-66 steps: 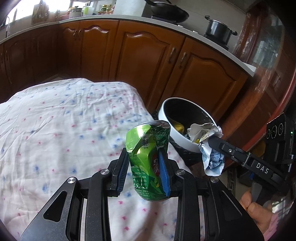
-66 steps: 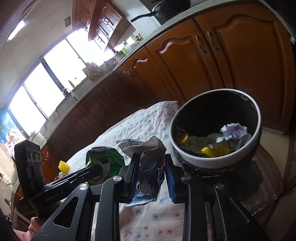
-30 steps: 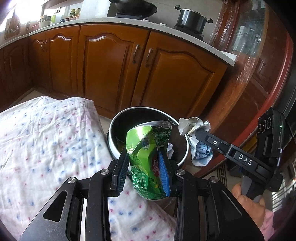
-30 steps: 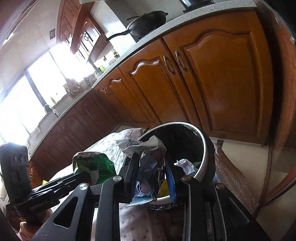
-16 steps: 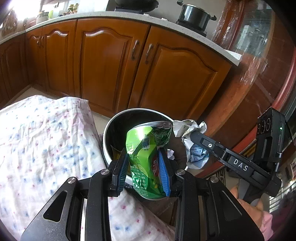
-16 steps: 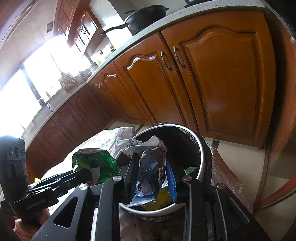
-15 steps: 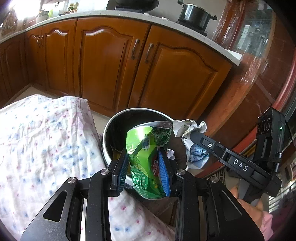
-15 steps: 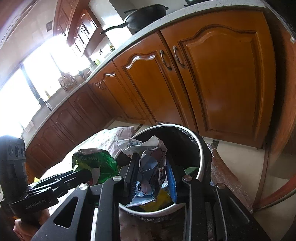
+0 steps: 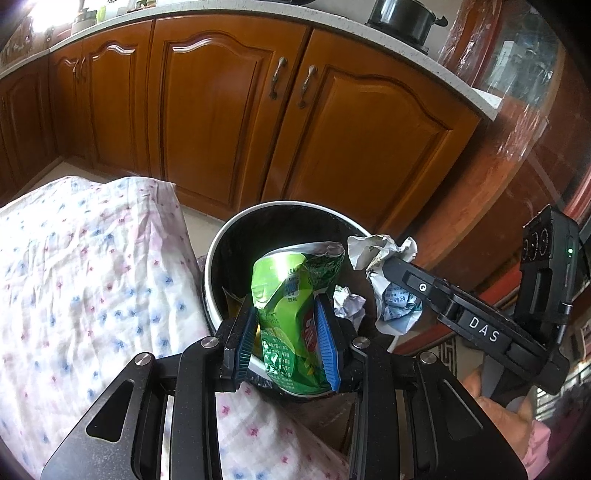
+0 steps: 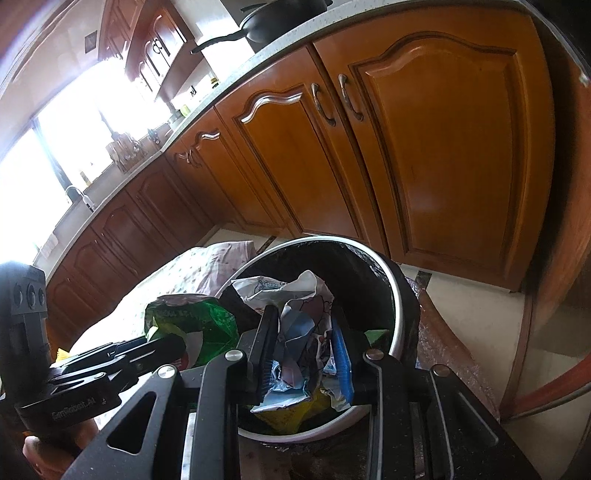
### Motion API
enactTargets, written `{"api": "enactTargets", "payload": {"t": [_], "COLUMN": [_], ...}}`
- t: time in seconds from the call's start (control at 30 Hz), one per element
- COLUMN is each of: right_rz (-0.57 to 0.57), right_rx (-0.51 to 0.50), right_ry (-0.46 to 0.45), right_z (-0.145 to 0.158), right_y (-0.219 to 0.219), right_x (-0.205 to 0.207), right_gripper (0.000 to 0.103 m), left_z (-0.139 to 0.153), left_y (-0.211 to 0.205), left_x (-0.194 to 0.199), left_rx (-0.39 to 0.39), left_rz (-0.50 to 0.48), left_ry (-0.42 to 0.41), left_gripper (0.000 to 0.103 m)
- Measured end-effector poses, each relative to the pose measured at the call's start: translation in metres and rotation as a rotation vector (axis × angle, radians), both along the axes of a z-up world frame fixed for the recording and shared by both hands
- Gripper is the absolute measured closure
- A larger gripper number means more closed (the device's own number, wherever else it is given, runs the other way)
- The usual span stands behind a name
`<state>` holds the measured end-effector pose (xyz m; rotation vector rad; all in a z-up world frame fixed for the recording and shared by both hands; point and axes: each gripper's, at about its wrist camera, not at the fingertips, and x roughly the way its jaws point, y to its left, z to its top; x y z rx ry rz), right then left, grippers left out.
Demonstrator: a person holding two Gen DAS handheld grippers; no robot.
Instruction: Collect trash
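Note:
My left gripper (image 9: 286, 338) is shut on a crushed green can (image 9: 291, 310) and holds it over the near rim of a round white trash bin (image 9: 258, 214) with a black liner. My right gripper (image 10: 304, 350) is shut on a crumpled paper wrapper (image 10: 295, 325) and holds it above the bin's (image 10: 399, 295) opening. The wrapper also shows in the left wrist view (image 9: 388, 266), at the bin's right rim. The can shows in the right wrist view (image 10: 195, 325), left of the wrapper. Crumpled paper and yellow scraps (image 10: 291, 410) lie inside the bin.
A table under a white floral cloth (image 9: 85, 277) lies left of the bin. Brown kitchen cabinets (image 9: 229, 110) stand behind it, with a pot (image 9: 399, 16) on the counter. A dark red wooden door frame (image 9: 517, 147) is at the right.
Both grippers have carried the can and the wrapper from beside the table to above the bin. Over the last half second they have edged slightly closer over its opening.

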<state>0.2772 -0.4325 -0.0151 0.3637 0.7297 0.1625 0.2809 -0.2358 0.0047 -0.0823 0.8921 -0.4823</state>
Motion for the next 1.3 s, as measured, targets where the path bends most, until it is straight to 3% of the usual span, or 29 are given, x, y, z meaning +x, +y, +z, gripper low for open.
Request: {"api": "enactTargets", "payload": {"t": [0.43, 0.6, 0.67, 0.73, 0.8, 1.0, 1.3], "right_rz": [-0.002, -0.003, -0.010, -0.014, -0.018, -0.021, -0.037], "right_rx": [-0.021, -0.010, -0.004, 0.003, 0.007, 0.015, 0.051], "right_ry": [0.033, 0.044, 0.041, 0.036, 0.030, 0.006, -0.060], "right_z": [-0.008, -0.009, -0.008, -0.008, -0.006, 0.002, 0.016], "right_y": [0.002, 0.002, 0.001, -0.001, -0.001, 0.003, 0.016], "right_x": [0.012, 0.016, 0.015, 0.013, 0.011, 0.002, -0.038], "right_gripper": [0.071, 0.056, 0.048, 0.046, 0.046, 0.042, 0.019], "left_z": [-0.005, -0.006, -0.005, -0.003, -0.001, 0.006, 0.012], "left_y": [-0.012, -0.014, -0.013, -0.011, -0.008, 0.008, 0.049], "left_x": [0.011, 0.016, 0.018, 0.016, 0.013, 0.007, -0.021], "left_rx": [0.019, 0.011, -0.005, -0.007, -0.014, -0.045, -0.108], "left_rz": [-0.007, -0.010, -0.015, -0.012, -0.006, 0.018, 0.075], "left_ry": [0.026, 0.045, 0.058, 0.048, 0.035, 0.020, 0.004], "left_gripper": [0.073, 0.072, 0.066, 0.052, 0.047, 0.048, 0.047]}}
